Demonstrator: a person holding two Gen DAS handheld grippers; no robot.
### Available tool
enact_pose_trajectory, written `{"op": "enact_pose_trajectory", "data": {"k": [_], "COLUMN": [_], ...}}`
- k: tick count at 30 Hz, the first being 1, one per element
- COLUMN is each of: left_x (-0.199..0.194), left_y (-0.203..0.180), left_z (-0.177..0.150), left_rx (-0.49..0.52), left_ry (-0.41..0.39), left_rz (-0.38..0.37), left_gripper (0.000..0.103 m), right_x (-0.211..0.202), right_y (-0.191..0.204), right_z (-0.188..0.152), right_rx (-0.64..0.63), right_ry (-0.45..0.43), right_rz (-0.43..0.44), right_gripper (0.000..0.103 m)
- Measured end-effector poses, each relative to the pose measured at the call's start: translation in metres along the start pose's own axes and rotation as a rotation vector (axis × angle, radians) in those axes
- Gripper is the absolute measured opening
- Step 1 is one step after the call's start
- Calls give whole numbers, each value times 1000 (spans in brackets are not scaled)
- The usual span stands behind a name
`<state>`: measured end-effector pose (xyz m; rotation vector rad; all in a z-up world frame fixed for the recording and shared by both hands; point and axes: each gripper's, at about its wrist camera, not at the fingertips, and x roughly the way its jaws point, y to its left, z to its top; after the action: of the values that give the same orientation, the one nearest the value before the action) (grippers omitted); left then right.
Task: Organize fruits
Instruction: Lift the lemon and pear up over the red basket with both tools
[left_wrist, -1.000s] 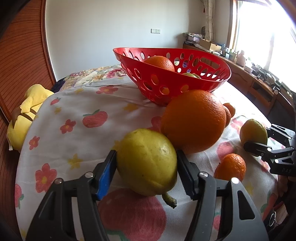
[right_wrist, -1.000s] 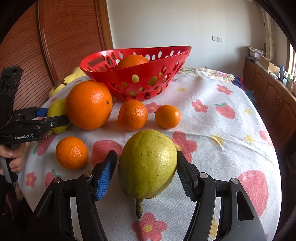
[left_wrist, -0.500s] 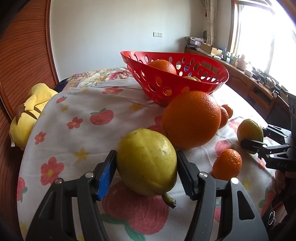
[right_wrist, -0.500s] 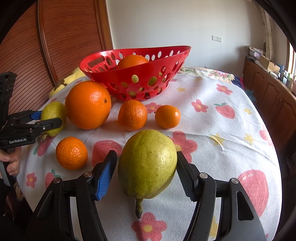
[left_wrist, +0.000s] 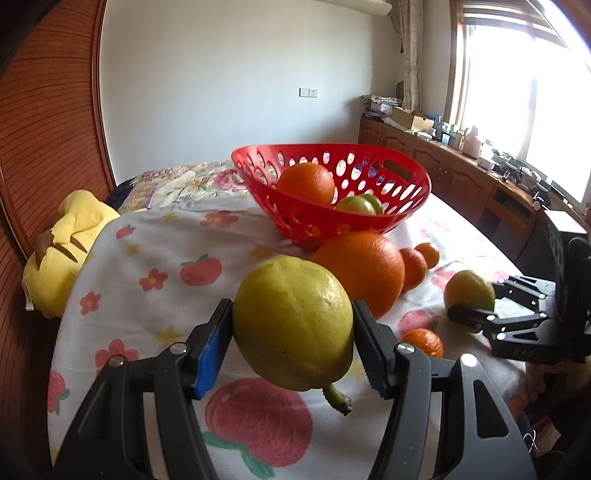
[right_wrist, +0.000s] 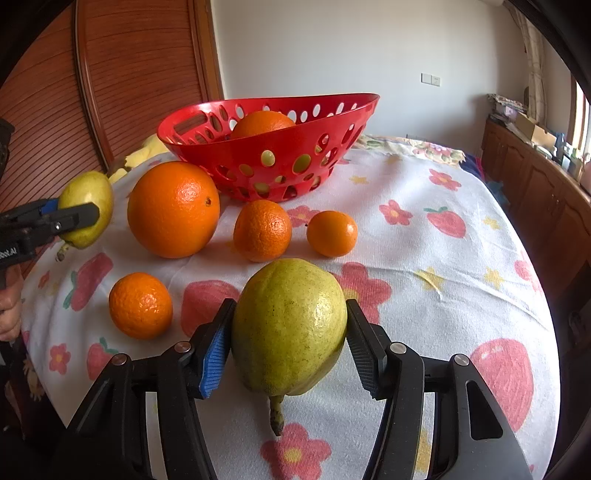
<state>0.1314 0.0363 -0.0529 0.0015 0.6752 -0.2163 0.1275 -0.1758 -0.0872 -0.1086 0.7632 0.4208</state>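
My left gripper (left_wrist: 291, 308) is shut on a yellow pear (left_wrist: 291, 321), held clear of the flowered cloth, stem down; the right wrist view shows that pear (right_wrist: 86, 208) at far left. My right gripper (right_wrist: 290, 308) is closing on a green-yellow pear (right_wrist: 288, 328) that rests on the cloth, both pads touching its sides. Behind stands a red perforated basket (right_wrist: 240, 162) holding an orange (left_wrist: 306, 181) and a green fruit (left_wrist: 360, 205). A large orange (right_wrist: 173, 208) and three mandarins (right_wrist: 262, 230) lie in front of the basket.
A flowered white cloth (right_wrist: 443, 280) covers the round table, its edge curving close on the right. A yellow plush toy (left_wrist: 70, 240) lies at the table's left side. Wooden cabinets (left_wrist: 461, 177) run under the window. A hand (right_wrist: 9, 314) grips the left tool.
The left gripper has risen with the yellow pear, lifting it off the cloth. The right gripper's jaws have narrowed onto the green-yellow pear; that hand has stayed in place.
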Motion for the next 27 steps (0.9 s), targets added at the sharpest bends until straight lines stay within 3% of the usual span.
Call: {"op": "enact_pose_trajectory", "data": {"k": [16,27], "left_x": [-8,-6], "left_y": [-15,-20], "left_z": [25,62], "left_rx": [32,75], "left_ry": [-55,-104], "left_rz": [-15,-39], "left_gripper": [62,63], "right_x": [-2,-11], "right_y": [0,-5], "right_z": [0,15], "right_rx": [4,-22], "right_ry": [-11,-30], "right_rz": [5,23], "right_gripper": [59,59]}}
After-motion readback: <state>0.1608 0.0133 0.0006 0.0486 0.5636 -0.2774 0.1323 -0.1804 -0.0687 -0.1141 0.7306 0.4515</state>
